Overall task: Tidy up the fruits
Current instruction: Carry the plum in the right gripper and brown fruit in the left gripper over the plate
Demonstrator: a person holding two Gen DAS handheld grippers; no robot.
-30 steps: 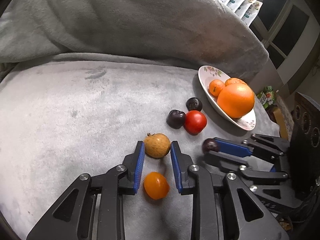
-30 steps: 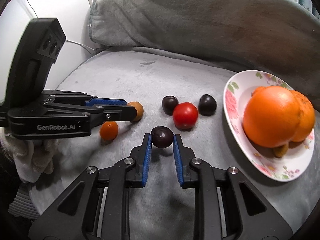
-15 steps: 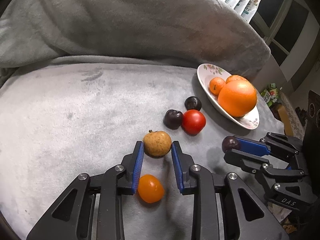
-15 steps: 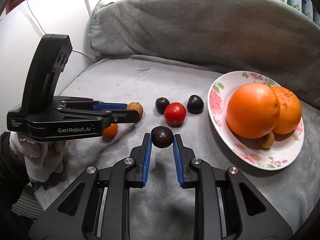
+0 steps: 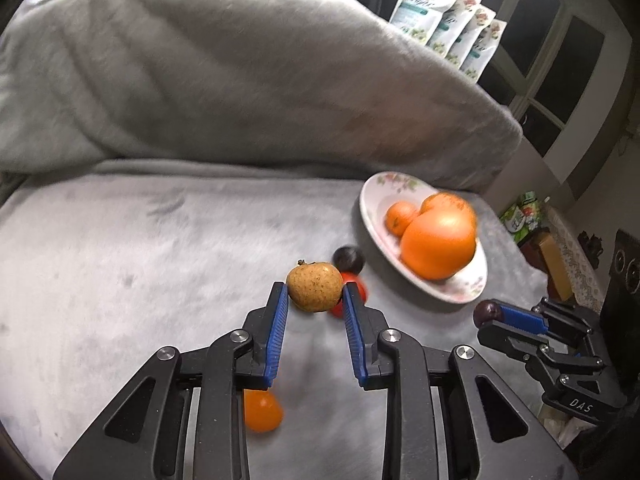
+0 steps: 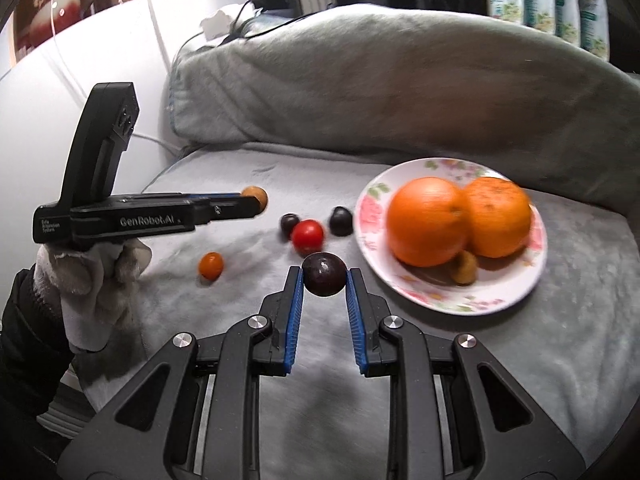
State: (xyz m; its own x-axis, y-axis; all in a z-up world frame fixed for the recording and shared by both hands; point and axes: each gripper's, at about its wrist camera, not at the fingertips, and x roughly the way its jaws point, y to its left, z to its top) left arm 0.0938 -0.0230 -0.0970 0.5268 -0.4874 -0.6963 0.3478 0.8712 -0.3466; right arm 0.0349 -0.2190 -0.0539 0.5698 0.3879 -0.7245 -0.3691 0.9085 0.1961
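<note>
Dim warm indoor light, motion blur, glare on oranges (image 6: 428, 220), fisheye-dark corners.

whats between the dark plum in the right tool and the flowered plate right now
Nothing. In the right wrist view only bare grey blanket shows between the dark plum, held in the right tool, and the near rim of the flowered plate.

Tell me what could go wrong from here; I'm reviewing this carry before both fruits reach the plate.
The brown fruit and dark plum sit only at the fingertips of the left gripper and right gripper, so either might slip out. The plate is crowded by two oranges, so a dropped fruit may roll off.
</note>
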